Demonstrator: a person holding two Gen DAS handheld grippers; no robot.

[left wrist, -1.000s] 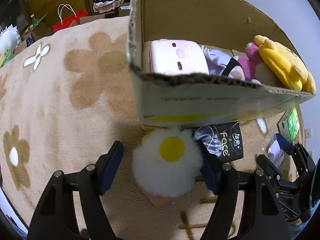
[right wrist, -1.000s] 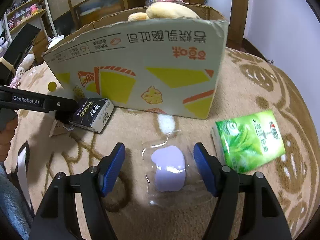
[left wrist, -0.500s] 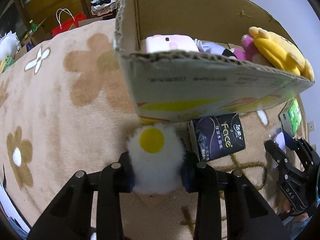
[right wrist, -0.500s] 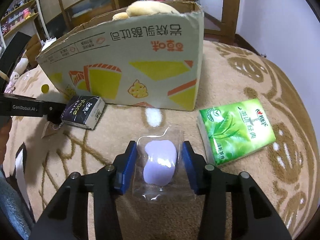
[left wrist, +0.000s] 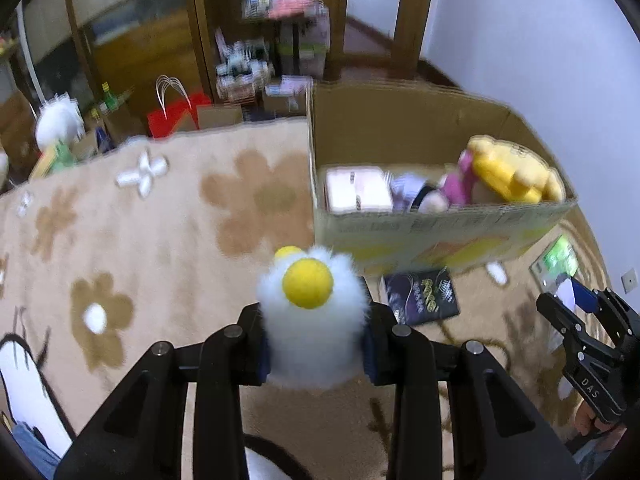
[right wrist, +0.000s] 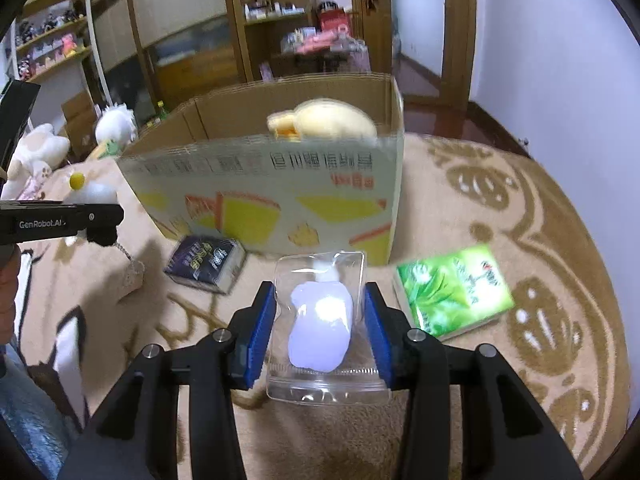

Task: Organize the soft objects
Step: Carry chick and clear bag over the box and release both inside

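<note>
Left wrist view: left gripper (left wrist: 314, 350) is clamped on a white fluffy flower plush (left wrist: 311, 316) with a yellow centre, held above the beige flower-pattern rug (left wrist: 160, 220), near the front left corner of the cardboard box (left wrist: 400, 128). Inside the box sit a pink-white plush (left wrist: 358, 194), a yellow plush (left wrist: 512, 174) and a purple-pink one (left wrist: 424, 196) between them. A black tissue pack (left wrist: 420, 296) lies on the rug just in front of the box; green tissue pack (left wrist: 558, 260) further right. Right gripper (left wrist: 576, 300) shows at the right edge, something pale between its fingers. Right wrist view: right gripper (right wrist: 320, 320) is closed on a clear zip bag (right wrist: 324, 344) holding a lilac soft piece (right wrist: 322, 326), raised off the rug, in front of the box's printed wall. Green pack (right wrist: 454, 292) lies just right of it, black pack (right wrist: 206, 258) to the left. Left gripper (right wrist: 100, 220) visible at left with the white plush, a chain with a tag (right wrist: 132, 272) dangling under it.
</note>
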